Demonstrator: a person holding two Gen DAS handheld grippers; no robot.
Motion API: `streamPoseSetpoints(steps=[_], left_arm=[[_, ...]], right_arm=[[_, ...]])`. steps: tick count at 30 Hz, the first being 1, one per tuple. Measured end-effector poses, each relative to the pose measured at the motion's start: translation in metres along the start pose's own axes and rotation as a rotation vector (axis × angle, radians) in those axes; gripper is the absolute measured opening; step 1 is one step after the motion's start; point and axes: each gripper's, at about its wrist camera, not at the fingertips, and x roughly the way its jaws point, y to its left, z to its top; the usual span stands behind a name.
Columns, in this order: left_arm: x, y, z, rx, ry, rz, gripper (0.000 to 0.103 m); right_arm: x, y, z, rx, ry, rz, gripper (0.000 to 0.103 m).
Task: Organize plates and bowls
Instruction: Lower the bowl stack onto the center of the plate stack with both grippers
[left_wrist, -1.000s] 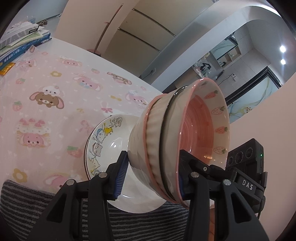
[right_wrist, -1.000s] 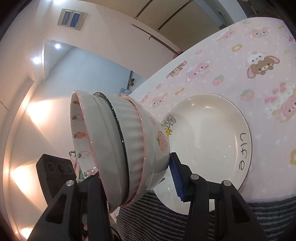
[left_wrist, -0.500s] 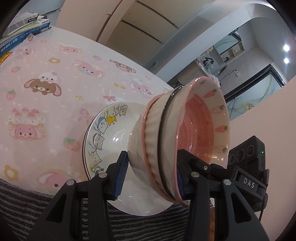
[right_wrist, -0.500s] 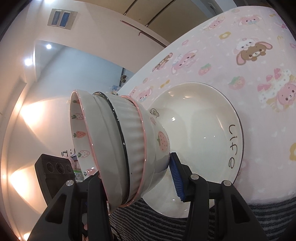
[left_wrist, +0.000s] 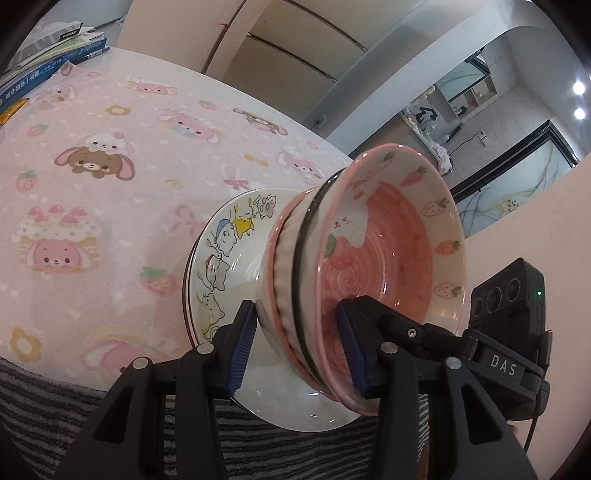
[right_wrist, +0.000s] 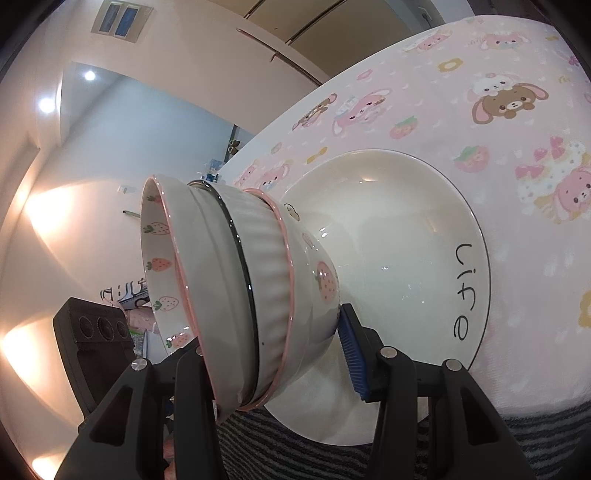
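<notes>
Left gripper (left_wrist: 295, 343) clamping across wall of nested bowl stack (left_wrist: 369, 266), one blue pad outside, other inside the rim, pointing steeply down. Right gripper (right_wrist: 273, 339) gripping the same stack from the opposite side, blue pad pressing the outer base, other finger hidden behind the rim.

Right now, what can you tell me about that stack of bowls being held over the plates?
The stack of bowls is three nested bowls of glazed ceramic: a pink-rimmed innermost one with strawberries and a pink swirl inside, a dark-rimmed middle one, and a ribbed outer one with a pink rim. It is tipped on its side, mouth facing sideways. The left gripper and the right gripper each clamp its wall from opposite sides. It hangs over the stacked plates; whether it touches them is unclear.
</notes>
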Motion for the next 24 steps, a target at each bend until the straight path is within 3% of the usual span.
streamPoseSetpoints(steps=[9,24], left_arm=[[0.007,0.000,-0.003,0.015,0.024,0.024,0.043],[0.009,-0.004,-0.006,0.072,0.010,0.049,0.040]], right_arm=[[0.001,0.011,-0.006,-0.076,-0.021,-0.102,0.049],[0.000,0.011,-0.008,-0.094,-0.013,-0.138,0.049]])
